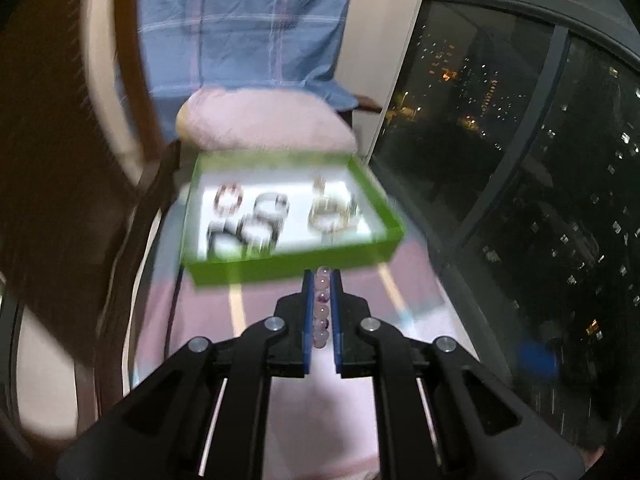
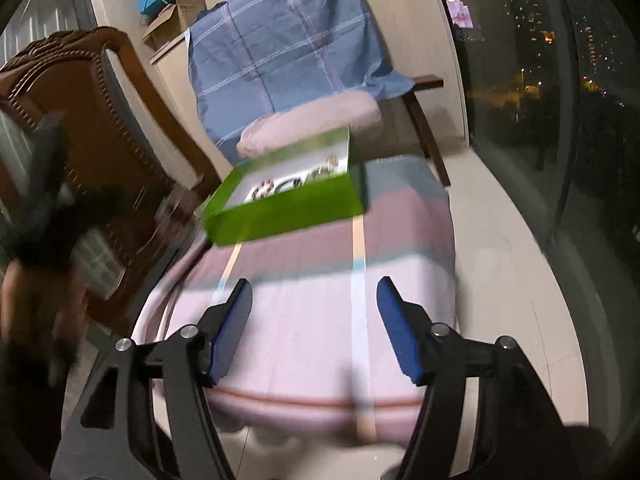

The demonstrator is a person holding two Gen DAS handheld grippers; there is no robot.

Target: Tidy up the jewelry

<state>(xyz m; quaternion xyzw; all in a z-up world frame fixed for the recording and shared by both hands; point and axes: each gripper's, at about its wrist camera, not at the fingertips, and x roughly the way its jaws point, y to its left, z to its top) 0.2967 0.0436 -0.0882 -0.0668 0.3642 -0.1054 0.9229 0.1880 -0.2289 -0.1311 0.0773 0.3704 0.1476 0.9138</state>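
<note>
Two tongs [image 1: 322, 308] [image 2: 314, 326] short of tray edge [image 1: 280, 266]

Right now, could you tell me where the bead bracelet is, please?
In the left wrist view, the bead bracelet is pinched between the fingers of the left gripper, just in front of the near wall of the green box.

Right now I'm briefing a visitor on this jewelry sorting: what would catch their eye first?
The bright green box on the pink striped cloth, with several bracelets lying inside. Next, the left gripper shut on a strand of pale pink and purple beads, just short of the box. The right gripper is open and empty.
</note>
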